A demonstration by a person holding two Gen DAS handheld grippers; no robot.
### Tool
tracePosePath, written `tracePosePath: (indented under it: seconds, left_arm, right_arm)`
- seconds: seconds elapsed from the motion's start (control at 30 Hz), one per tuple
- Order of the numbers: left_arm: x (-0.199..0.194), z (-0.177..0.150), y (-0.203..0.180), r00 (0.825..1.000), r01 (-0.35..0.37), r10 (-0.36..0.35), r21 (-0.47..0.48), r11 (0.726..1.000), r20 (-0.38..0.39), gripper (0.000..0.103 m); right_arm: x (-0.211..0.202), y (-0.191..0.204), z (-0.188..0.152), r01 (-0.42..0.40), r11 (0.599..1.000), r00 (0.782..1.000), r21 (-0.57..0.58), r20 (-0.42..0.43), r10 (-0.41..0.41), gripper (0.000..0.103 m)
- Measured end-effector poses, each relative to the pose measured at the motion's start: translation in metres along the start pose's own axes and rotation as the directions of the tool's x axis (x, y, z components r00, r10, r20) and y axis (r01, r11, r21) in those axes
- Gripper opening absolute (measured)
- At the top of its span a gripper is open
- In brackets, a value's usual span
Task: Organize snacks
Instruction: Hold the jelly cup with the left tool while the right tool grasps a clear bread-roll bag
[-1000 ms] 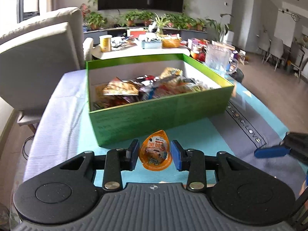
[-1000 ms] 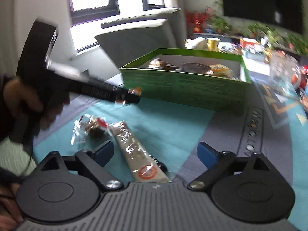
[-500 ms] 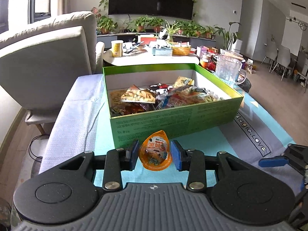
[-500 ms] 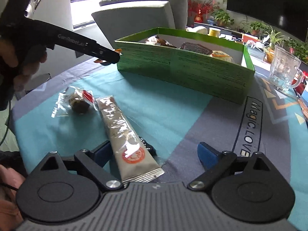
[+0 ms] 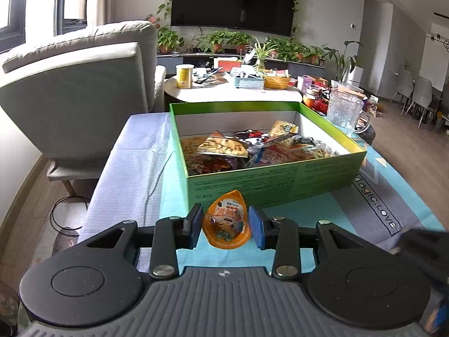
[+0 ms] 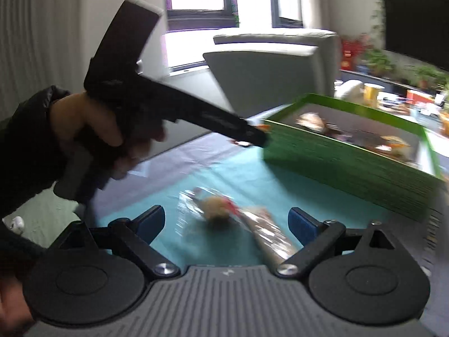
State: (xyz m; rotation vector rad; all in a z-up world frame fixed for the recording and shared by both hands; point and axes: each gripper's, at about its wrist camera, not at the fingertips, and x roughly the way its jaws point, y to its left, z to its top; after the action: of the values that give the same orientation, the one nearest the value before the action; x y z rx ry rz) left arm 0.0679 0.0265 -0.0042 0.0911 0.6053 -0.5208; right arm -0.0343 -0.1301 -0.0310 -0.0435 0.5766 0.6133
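Observation:
My left gripper (image 5: 226,226) is shut on an orange jelly cup (image 5: 226,220), held in the air just short of the near wall of the green snack box (image 5: 269,185). Several snack packets (image 5: 224,147) fill the box. In the right wrist view the left gripper (image 6: 252,136) reaches toward the box corner (image 6: 280,146), gripped by a hand (image 6: 92,129). My right gripper (image 6: 227,223) is open above the teal cloth. A clear-wrapped round snack (image 6: 214,210) and a long brown wrapped bar (image 6: 269,238) lie on the cloth between its fingers.
A grey armchair (image 5: 78,90) stands left of the table. A glass jug (image 5: 343,111) sits beyond the box's right side. A cluttered round table (image 5: 233,84) and plants stand behind. The cloth (image 5: 370,213) runs to the right with printed letters.
The left gripper carried the jelly cup nearer the box and slightly up. The right gripper swung left over the cloth, so the round snack now lies between its fingers.

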Motion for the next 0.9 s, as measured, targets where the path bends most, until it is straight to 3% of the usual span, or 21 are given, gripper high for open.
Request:
tracePosePath:
  seconds: [0.1, 0.2, 0.47, 0.57, 0.8, 0.9]
  left_arm:
    - [-0.004, -0.001, 0.008, 1.0, -0.009, 0.009, -0.014, 1.0, 0.005, 0.034]
    - [-0.006, -0.002, 0.016, 1.0, -0.027, 0.027, -0.028, 0.999, 0.008, 0.034]
    - [-0.008, -0.008, 0.038, 0.998, -0.06, 0.06, -0.082, 0.995, 0.003, 0.034]
    - [-0.007, -0.01, 0.042, 0.998, -0.061, 0.061, -0.092, 0.994, 0.002, 0.034]
    - [-0.006, -0.011, 0.045, 0.998, -0.062, 0.062, -0.101, 0.993, 0.003, 0.034]
    - [-0.007, -0.011, 0.046, 0.998, -0.065, 0.066, -0.102, 0.993, 0.003, 0.034]
  right_arm:
    - [0.024, 0.004, 0.006, -0.058, 0.998, 0.998, 0.019, -0.018, 0.059, 0.094]
    - [0.042, 0.006, 0.008, -0.064, 0.997, 0.996, 0.03, -0.058, 0.066, 0.094]
    - [0.043, 0.009, 0.004, -0.092, 0.995, 0.993, 0.029, -0.077, 0.094, 0.094]
    - [0.051, 0.004, -0.002, -0.054, 0.998, 0.99, 0.038, -0.127, 0.058, 0.094]
    - [0.061, 0.002, 0.002, 0.002, 0.996, 0.993, 0.085, -0.119, 0.008, 0.093]
    - [0.068, 0.013, 0.003, 0.046, 0.998, 0.991, 0.038, -0.124, -0.041, 0.092]
